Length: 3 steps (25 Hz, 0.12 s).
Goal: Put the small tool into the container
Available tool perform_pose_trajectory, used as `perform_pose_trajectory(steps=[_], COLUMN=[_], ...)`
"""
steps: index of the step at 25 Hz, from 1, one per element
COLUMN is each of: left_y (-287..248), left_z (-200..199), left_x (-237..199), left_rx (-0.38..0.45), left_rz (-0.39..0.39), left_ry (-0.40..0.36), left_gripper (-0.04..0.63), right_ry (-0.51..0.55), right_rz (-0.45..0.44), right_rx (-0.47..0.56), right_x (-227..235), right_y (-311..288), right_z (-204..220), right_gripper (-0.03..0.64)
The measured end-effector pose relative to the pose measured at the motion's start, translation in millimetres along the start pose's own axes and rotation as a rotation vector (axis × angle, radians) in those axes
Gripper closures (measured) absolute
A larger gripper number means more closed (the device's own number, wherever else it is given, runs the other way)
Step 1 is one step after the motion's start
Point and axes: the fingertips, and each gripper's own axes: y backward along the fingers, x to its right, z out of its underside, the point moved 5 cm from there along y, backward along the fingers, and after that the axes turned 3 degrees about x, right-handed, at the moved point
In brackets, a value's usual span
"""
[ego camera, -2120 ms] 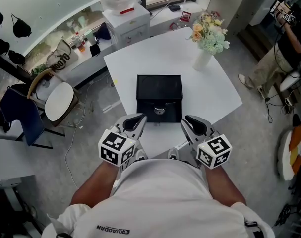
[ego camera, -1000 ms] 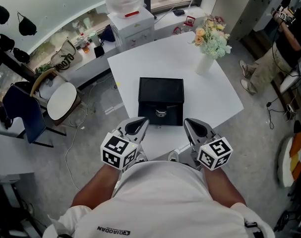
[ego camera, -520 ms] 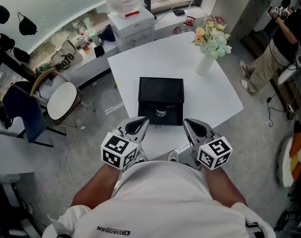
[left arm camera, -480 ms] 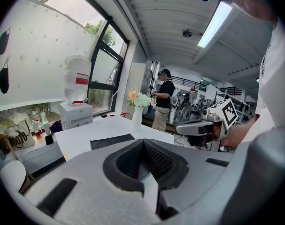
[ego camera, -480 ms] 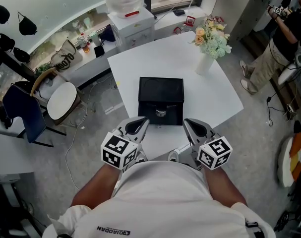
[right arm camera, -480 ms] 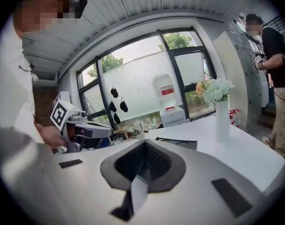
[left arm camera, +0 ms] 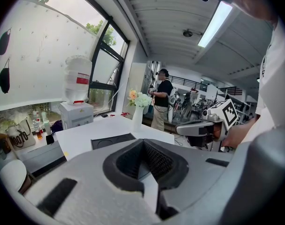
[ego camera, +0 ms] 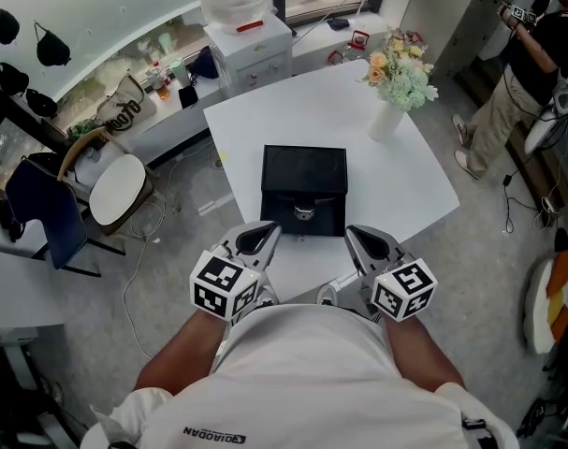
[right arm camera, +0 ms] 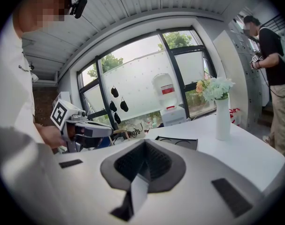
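Note:
A black box lies on the white table, with a small silvery thing on its near part; what it is cannot be told. My left gripper and right gripper hang side by side at the table's near edge, just short of the box, both shut and holding nothing. In the left gripper view the shut jaws point at the box, with the right gripper beside them. From the right gripper view, its jaws face the box.
A white vase of flowers stands at the table's far right corner. A water dispenser and a cluttered counter lie beyond the table. A chair is to the left, and a person stands at the right.
Both grippers have stayed where they were, shut. The head view shifted slightly two seconds ago, and the bystander at the right has moved.

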Motion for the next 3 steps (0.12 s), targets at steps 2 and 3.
perform_pose_trajectory(steps=[2, 3], left_y=[-0.5, -0.8], left_z=[-0.3, -0.4], left_x=[0.1, 0.0], left_rx=[0.001, 0.002], left_rz=[0.000, 0.000], left_ry=[0.001, 0.001], left_gripper=[0.586, 0.586], right_ry=[0.000, 0.000], right_rz=[0.000, 0.000], right_rx=[0.000, 0.000], right_x=[0.7, 1.1], right_y=[-0.3, -0.4], right_z=[-0.1, -0.1], right_gripper=[0.612, 0.612])
